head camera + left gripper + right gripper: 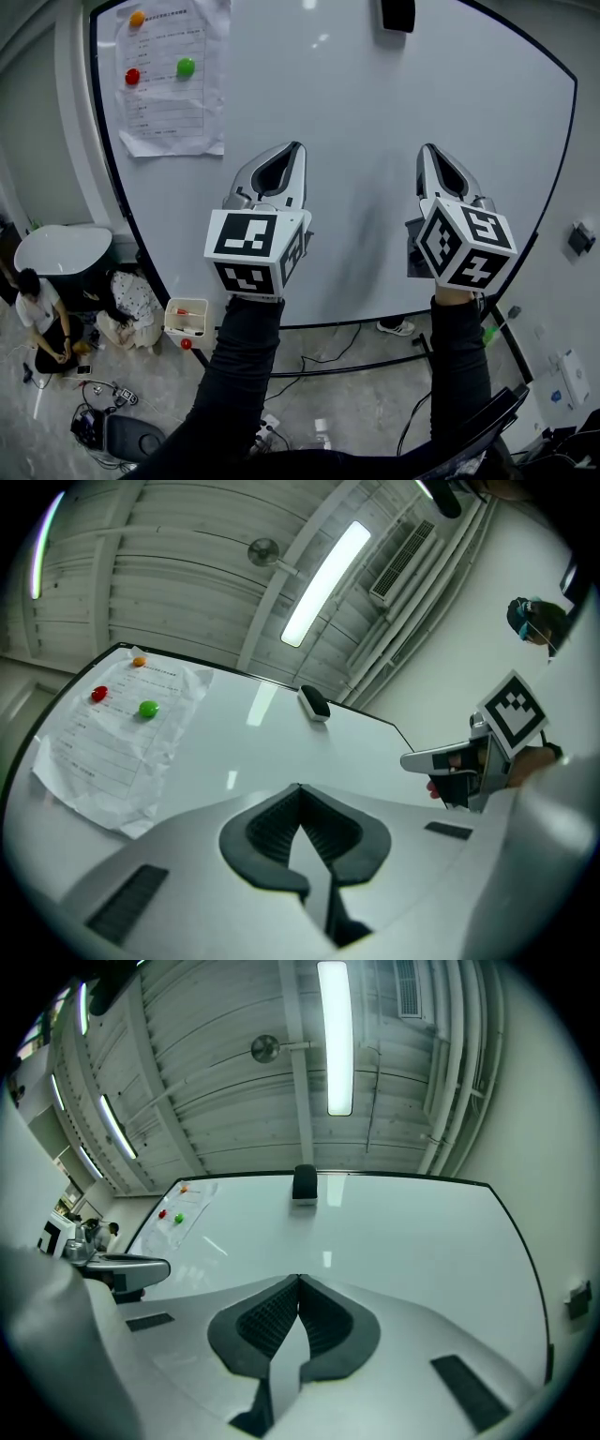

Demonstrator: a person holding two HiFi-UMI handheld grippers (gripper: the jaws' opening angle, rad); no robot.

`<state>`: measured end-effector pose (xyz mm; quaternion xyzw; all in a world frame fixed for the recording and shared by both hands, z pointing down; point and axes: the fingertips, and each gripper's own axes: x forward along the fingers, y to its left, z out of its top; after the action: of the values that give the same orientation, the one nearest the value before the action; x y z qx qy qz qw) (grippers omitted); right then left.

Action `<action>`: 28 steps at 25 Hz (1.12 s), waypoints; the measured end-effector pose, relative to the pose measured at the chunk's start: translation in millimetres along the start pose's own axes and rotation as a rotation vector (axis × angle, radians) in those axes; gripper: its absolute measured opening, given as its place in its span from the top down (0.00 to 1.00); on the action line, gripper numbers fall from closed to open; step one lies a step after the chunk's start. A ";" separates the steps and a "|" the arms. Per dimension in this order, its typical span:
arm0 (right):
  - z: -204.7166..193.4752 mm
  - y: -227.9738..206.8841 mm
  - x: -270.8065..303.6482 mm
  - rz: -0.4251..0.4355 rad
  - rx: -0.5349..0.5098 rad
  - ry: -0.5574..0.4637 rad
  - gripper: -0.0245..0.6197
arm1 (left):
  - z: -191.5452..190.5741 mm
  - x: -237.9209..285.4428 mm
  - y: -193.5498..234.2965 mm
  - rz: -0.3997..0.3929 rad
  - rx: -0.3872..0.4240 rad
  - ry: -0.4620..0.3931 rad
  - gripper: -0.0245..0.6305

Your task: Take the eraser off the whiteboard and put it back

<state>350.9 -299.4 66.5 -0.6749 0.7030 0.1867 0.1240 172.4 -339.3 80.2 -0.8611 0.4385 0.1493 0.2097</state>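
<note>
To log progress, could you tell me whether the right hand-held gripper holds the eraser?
No, the right hand-held gripper is shut and empty, and the eraser sits on the whiteboard.

The eraser (397, 14) sits on the whiteboard (375, 112) at the top centre of the head view. A paper sheet (173, 84) hangs on the board at upper left. The left gripper (296, 148) and right gripper (427, 150) lie side by side, apart, before the board's lower middle. A box (185, 317) stands on the floor (309, 375) at lower left, below the board.
</note>
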 end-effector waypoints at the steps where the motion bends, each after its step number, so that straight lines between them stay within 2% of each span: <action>1: -1.0 -0.2 -0.8 0.003 0.003 0.001 0.94 | 0.5 0.0 0.0 0.001 0.000 -0.002 0.95; 28: -13.4 9.7 -21.4 0.031 -0.007 0.041 0.95 | 7.0 -4.3 -7.7 -0.005 -0.021 -0.013 0.95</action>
<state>343.5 -285.6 88.6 -0.6679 0.7152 0.1773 0.1043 175.7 -328.7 77.8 -0.8634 0.4332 0.1593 0.2038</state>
